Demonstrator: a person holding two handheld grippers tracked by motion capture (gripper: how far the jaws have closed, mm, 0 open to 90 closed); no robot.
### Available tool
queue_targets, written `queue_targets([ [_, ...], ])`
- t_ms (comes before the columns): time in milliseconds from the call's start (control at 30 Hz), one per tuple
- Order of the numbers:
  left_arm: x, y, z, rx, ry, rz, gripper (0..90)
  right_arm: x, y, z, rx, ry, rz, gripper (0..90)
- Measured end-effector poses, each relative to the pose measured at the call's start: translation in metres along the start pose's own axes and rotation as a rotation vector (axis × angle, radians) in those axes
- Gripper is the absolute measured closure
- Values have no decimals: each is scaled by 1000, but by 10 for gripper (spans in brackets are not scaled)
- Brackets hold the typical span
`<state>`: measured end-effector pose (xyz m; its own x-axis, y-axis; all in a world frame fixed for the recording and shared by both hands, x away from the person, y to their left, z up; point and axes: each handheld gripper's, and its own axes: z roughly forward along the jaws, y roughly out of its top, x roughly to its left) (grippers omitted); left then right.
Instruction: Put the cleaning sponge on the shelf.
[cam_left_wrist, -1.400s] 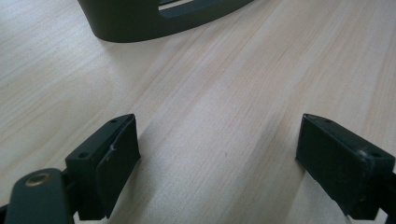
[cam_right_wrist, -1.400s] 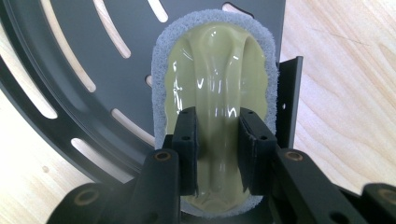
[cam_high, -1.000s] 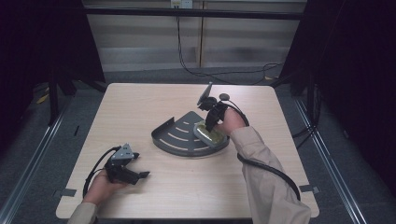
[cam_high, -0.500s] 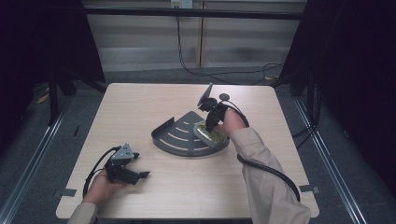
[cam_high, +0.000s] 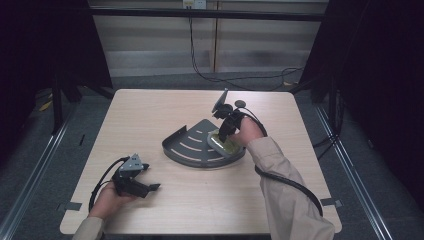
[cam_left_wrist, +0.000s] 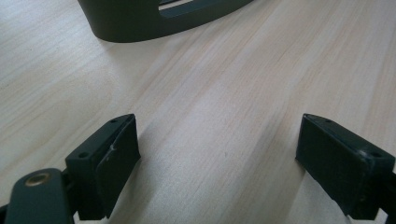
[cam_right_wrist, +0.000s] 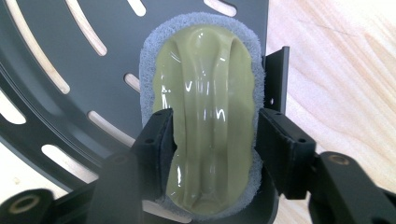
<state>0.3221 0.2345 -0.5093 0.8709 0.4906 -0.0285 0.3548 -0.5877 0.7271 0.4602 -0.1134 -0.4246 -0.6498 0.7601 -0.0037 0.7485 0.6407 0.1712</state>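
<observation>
While the right gripper (cam_high: 223, 134) reaches down into the dark tray (cam_high: 187, 145), a sponge (cam_right_wrist: 208, 116) lies flat in there. It is olive green and shiny on top, with a fuzzy grey layer under it that peeks out all round the edge. In the right gripper view the two black fingers (cam_right_wrist: 156, 140) stand one on each side of the sponge, very close to its long edges. They have just been opening, and the sponge sits between them on the tray floor. The left one looks as if it meets the green edge; I cannot tell if the other one touches.

The tray is shaped like a slice of a circle, with a low wall and long curved slots cut through its floor. The sponge sits near the tray's straight side, the side closest to the person's right hand (cam_high: 248, 131). The tray rests near the middle of the pale wooden counter (cam_high: 150, 112).

The left gripper (cam_high: 142, 186) lies low on the counter by the near edge, well apart from the tray, held in the person's left hand (cam_high: 107, 202). Its fingers (cam_left_wrist: 112, 163) are spread wide with only bare wood between them. A bit of the tray's wall shows at the top of the left gripper view.
</observation>
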Motion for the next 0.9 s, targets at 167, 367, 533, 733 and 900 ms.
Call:
queue_targets([
  [167,0,0,0,0,0,0,127,0,0,-2,3,-4,-1,368],
  [367,0,0,0,0,0,1,127,1,-1,-3,5,3,-9,300],
  [533,0,0,0,0,0,0,127,2,-2,-5,6,1,-20,255],
  [733,0,0,0,-2,-4,0,127,2,-7,-9,10,2,-37,221],
  [900,0,0,0,-2,-3,0,127,2,-13,-13,14,1,-46,221],
])
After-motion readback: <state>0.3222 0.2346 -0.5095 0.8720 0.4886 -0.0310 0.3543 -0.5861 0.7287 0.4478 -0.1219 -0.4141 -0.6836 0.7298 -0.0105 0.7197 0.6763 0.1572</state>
